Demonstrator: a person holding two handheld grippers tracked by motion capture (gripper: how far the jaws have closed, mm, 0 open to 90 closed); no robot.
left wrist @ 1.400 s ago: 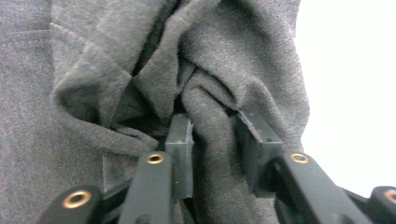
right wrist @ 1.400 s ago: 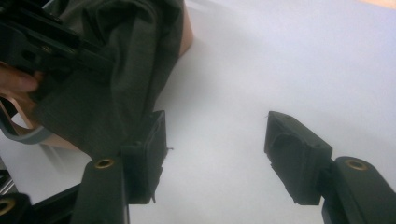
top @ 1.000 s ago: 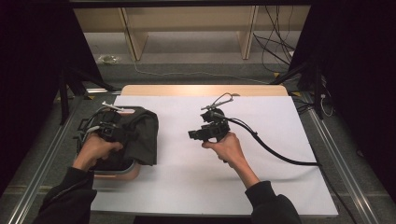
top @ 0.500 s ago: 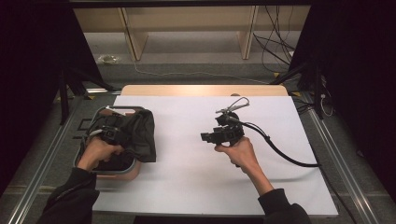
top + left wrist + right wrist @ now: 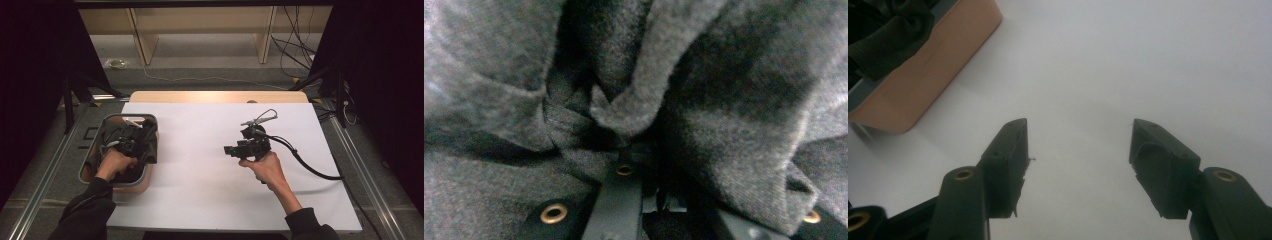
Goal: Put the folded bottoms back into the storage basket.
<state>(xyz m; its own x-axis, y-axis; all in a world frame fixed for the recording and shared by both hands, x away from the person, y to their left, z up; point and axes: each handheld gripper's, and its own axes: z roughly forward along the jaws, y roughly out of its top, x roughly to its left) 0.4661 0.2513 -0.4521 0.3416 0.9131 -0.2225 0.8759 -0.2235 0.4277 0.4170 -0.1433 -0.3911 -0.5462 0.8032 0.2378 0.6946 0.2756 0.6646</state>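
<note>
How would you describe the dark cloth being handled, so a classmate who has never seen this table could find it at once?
Start at the white table and go to its left edge, where a tan bin with a grey rim sits. The dark grey cloth is bunched inside it, pinched by the left gripper. It is the one soft, crumpled thing there.

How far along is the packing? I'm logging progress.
Mostly done: the dark garment lies in the bin, part draped over its right rim. The left gripper is shut on it. The right gripper is open above the white sheet. Left: letting go.
</note>
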